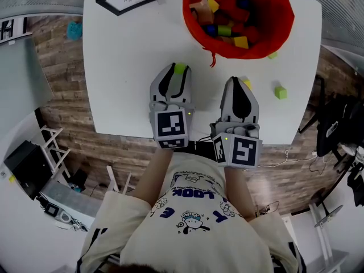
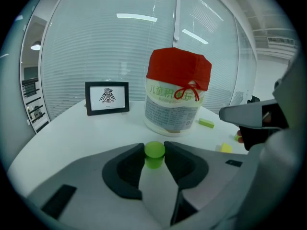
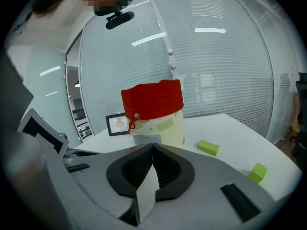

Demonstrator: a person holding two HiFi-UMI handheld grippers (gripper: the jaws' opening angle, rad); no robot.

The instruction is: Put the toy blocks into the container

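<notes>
Left hand-held gripper has its wide jaws closed on a lime-green plastic cylinder block low over the white counter; right hand-held gripper is pinched shut on nothing. Beyond stands the white tub with red fabric rim, green label print reading "儿童积", with coloured blocks inside. Flat green block and green cube lie loose right of it.
</notes>
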